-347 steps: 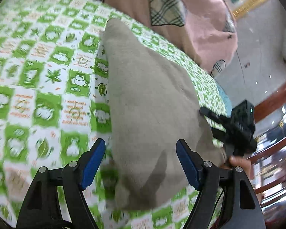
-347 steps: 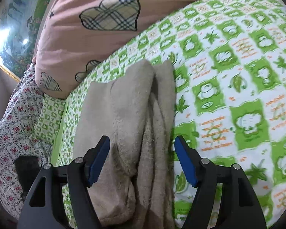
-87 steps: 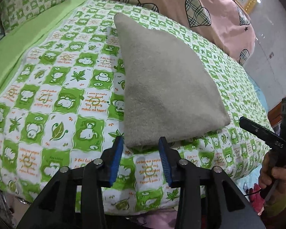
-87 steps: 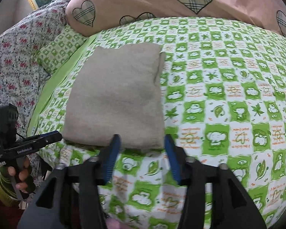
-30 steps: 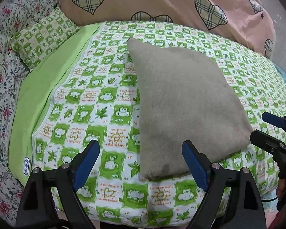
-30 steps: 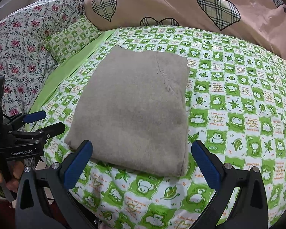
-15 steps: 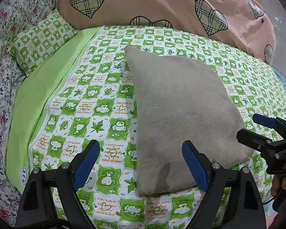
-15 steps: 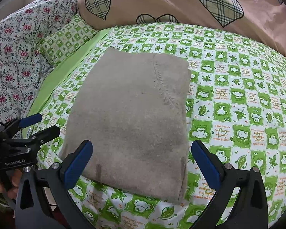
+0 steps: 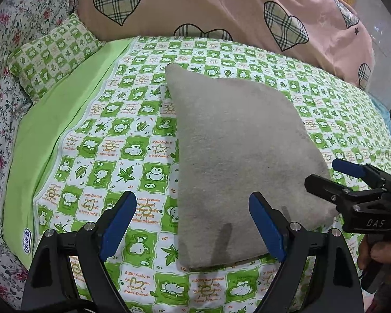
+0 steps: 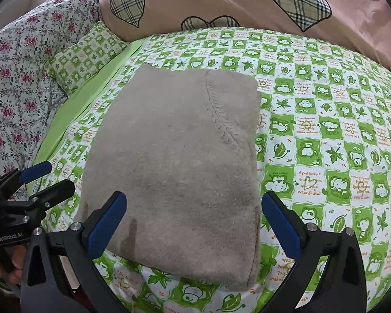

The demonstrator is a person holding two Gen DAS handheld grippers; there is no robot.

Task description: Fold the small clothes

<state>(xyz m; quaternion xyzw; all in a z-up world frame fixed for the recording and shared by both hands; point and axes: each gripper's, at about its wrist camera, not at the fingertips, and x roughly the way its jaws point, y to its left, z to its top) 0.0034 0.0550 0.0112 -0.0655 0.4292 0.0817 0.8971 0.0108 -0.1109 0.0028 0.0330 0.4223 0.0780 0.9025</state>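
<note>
A beige fleece garment [image 9: 237, 156] lies folded into a flat rectangle on the green-and-white checked sheet [image 9: 112, 151]; it also shows in the right wrist view [image 10: 185, 161]. My left gripper [image 9: 193, 224] is open and empty, hovering over the garment's near left corner. My right gripper [image 10: 194, 223] is open and empty, above the garment's near edge. The right gripper shows at the right of the left wrist view [image 9: 325, 174], beside the garment's right corner. The left gripper shows at the left of the right wrist view [image 10: 47, 177].
A pink duvet with checked hearts [image 9: 221, 10] is piled along the far side. A small green checked pillow [image 9: 49, 54] and a floral cover [image 9: 2, 52] lie at the left. The bed's near edge [image 9: 195, 294] runs just below the grippers.
Both grippers have moved slightly closer to the garment's near edge and stay wide open. The garment has not moved.
</note>
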